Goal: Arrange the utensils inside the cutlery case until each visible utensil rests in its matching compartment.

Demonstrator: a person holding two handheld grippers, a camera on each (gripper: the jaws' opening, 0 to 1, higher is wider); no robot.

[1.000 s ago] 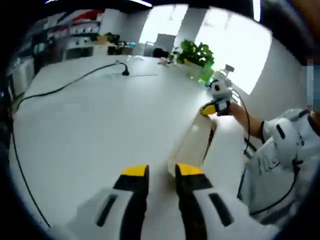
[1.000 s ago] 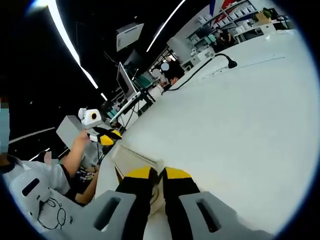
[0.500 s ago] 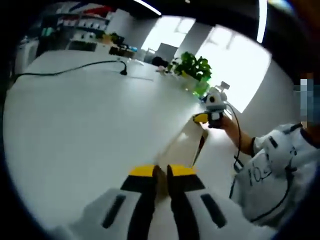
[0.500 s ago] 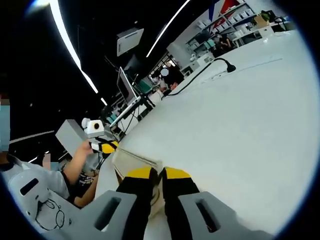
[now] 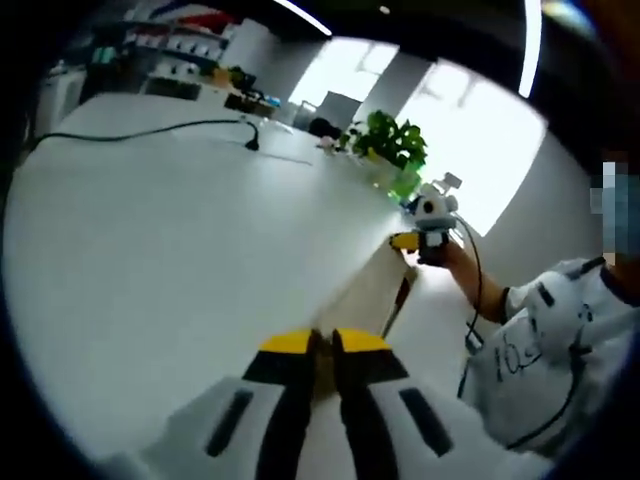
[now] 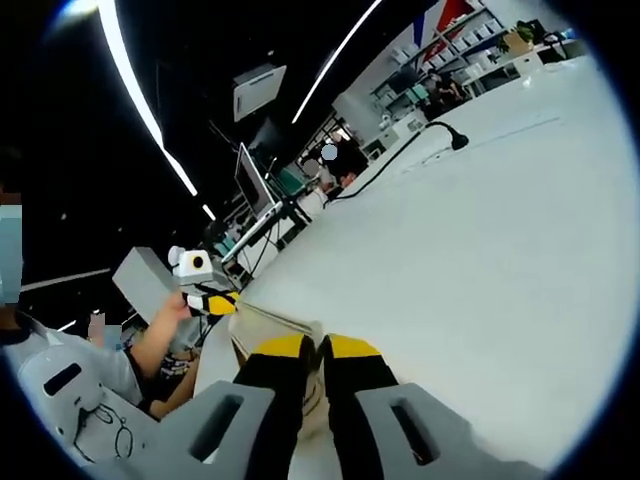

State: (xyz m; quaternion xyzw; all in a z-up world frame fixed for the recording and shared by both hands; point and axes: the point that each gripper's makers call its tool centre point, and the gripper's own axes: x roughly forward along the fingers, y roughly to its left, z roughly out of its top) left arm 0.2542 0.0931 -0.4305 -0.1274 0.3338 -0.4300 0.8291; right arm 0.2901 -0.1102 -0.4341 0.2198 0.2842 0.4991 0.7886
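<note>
Case gripped at both ends, long axis running between the grippers.
The cutlery case (image 5: 372, 292) stretches from the closed left gripper (image 5: 322, 345) to the right gripper (image 6: 314, 350), apparently pinching its rim above the white surface (image 5: 150, 250).

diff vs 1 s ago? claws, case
Left claw has closed: open beside the cutlery case end a second ago, now pinched on its near edge. Right claw stays shut on the case's other end. Case stays on the white table.
</note>
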